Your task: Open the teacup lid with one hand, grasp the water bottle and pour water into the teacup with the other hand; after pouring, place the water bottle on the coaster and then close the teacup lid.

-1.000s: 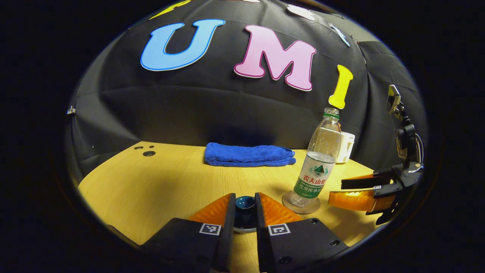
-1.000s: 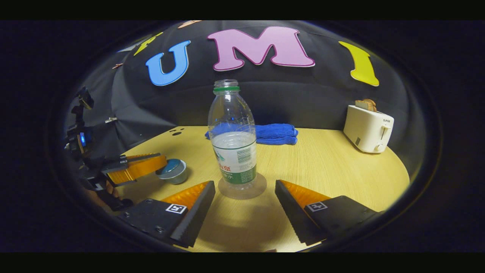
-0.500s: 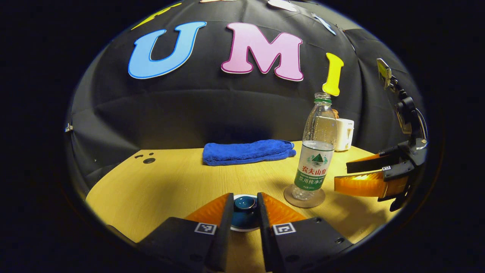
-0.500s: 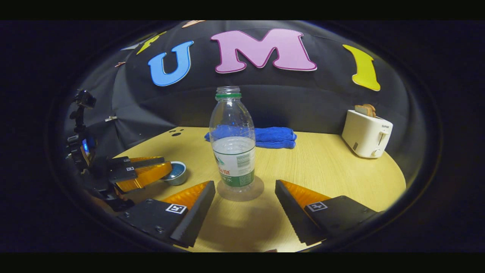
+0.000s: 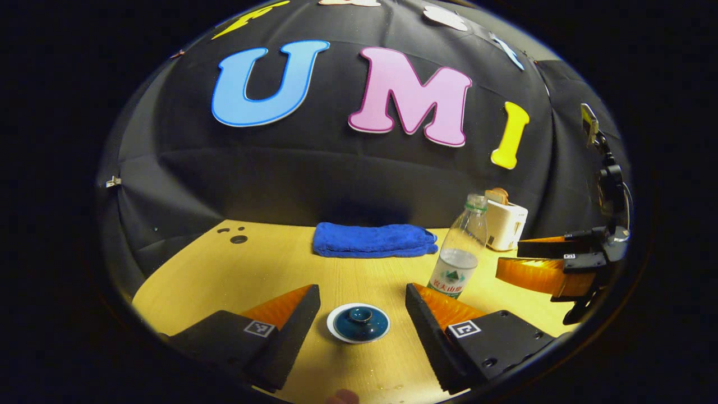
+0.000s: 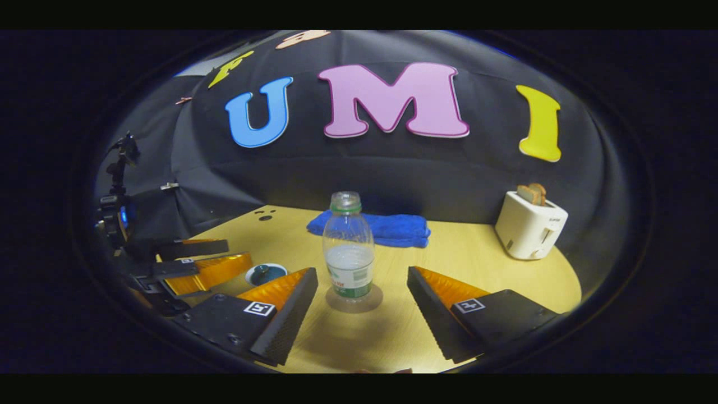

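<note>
The left gripper [image 5: 362, 306] has let go of the teacup lid [image 5: 359, 322]: its jaws, pinched on the knob a moment ago, now stand spread either side of the covered teacup. Right of the teacup, the water bottle [image 6: 348, 262] stands upright on its coaster [image 6: 354, 299], with the right gripper [image 6: 362, 303] drawn back, jaws spread and empty. I judge the task essentially finished.

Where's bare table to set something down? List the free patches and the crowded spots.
Free: the stretch of table between the blue towel and the lidded teacup; also the patch between the water bottle, standing on its coaster, and the toaster. Crowded: the near edge, where the open left gripper flanks the teacup and the open right gripper faces the bottle.
</note>
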{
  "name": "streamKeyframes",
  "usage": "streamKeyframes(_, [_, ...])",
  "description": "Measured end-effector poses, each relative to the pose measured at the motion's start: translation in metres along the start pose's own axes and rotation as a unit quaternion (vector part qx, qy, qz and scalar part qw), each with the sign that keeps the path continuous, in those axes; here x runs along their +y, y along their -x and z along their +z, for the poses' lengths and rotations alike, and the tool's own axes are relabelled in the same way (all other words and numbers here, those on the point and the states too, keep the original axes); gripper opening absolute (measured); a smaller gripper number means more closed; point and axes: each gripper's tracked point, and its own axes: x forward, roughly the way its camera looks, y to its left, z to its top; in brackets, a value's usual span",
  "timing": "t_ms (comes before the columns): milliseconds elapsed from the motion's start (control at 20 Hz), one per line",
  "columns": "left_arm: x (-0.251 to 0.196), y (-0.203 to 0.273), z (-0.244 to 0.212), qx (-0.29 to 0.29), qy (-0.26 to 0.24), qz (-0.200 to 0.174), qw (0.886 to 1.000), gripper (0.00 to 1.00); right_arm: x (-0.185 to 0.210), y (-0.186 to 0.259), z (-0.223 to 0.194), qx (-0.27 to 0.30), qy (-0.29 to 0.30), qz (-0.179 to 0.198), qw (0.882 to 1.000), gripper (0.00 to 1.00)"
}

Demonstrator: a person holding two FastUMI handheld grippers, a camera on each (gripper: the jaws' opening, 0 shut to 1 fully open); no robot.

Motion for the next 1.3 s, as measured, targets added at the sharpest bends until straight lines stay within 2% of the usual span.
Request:
streamKeyframes(150, [0.003, 0.025, 0.036, 0.000, 0.003, 0.009, 1.000, 0.96, 0.009, 0.018, 0.038, -0.012, -0.012, 0.006, 1.000, 0.99])
streamKeyframes(450, [0.011, 0.070, 0.123, -0.041, -0.008, 0.012, 0.999, 0.96, 0.023, 0.063, 0.130, -0.059, -0.042, 0.012, 0.997, 0.99])
streamKeyframes(650, [0.014, 0.095, 0.158, -0.065, -0.005, 0.007, 0.998, 0.96, 0.025, 0.090, 0.171, -0.097, -0.060, 0.008, 0.993, 0.99])
streamKeyframes(1050, [-0.006, 0.129, 0.186, -0.081, -0.025, 0.001, 0.996, 0.95, 0.026, 0.126, 0.183, -0.114, -0.049, 0.011, 0.992, 0.99])
streamKeyframes(1300, [-0.028, 0.137, 0.189, -0.078, -0.033, -0.006, 0.996, 0.95, 0.025, 0.150, 0.183, -0.117, -0.047, 0.031, 0.992, 0.99])
